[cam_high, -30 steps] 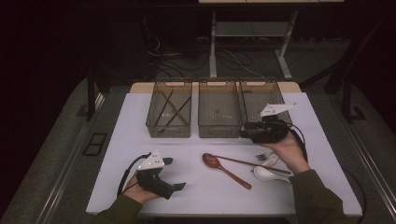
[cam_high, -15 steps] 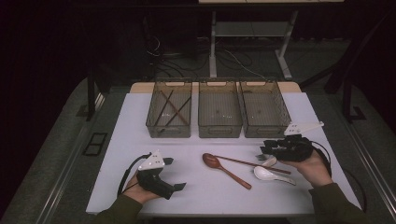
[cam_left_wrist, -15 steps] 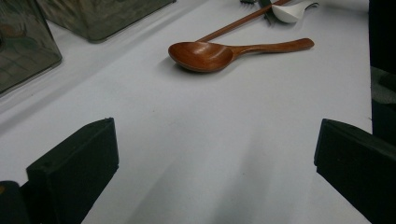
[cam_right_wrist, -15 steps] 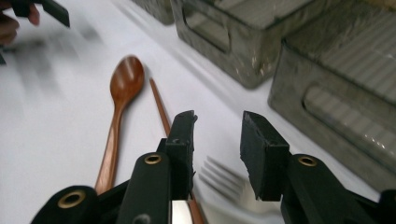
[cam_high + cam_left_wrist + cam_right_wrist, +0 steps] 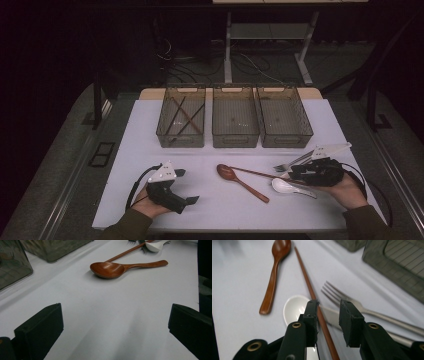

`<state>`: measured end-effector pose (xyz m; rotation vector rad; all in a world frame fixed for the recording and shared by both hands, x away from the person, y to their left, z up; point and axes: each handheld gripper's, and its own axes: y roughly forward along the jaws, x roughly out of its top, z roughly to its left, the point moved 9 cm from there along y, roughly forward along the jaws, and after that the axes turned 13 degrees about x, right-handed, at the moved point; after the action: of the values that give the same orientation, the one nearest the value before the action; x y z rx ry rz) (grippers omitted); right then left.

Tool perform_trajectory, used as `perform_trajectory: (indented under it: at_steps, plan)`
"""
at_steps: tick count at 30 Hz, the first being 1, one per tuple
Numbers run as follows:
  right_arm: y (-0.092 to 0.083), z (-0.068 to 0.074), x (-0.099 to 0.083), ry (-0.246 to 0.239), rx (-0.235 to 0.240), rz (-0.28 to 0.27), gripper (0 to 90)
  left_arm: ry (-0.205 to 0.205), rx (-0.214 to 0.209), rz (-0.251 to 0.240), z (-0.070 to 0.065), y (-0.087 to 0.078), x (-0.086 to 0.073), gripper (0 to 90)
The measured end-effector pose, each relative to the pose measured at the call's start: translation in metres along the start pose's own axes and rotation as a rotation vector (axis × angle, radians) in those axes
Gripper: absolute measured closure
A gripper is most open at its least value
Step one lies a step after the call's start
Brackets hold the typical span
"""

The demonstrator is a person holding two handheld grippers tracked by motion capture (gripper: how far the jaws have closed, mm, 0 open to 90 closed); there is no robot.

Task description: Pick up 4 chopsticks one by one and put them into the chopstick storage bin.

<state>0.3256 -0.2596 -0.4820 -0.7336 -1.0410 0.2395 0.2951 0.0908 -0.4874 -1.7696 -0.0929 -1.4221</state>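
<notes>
Dim, dark surroundings; lit white table (image 5: 320, 125), soft close-up blur.

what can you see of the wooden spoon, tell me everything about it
The wooden spoon is reddish-brown, glossy wood in one piece: an oval bowl and a slim handle that widens a little at its end. It lies flat on the white table, bowl facing up and empty, its handle running toward the person and to the right. A single brown chopstick lies close beside its bowl; whether they touch is unclear. Neither claw holds it.
</notes>
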Motion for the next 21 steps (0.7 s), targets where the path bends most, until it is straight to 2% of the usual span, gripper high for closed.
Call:
perform_trajectory:
  at_steps: [2, 21]
  plan:
    - [0.002, -0.001, -0.005, 0.001, 0.0, 0.024, 68.9, 0.0, 0.0, 0.0, 0.0, 0.0, 0.0, 0.0]
    - [0.012, -0.007, -0.021, -0.011, 0.011, 0.134, 72.8, 0.003, -0.001, 0.004, -0.001, 0.001, -0.001, 0.0]
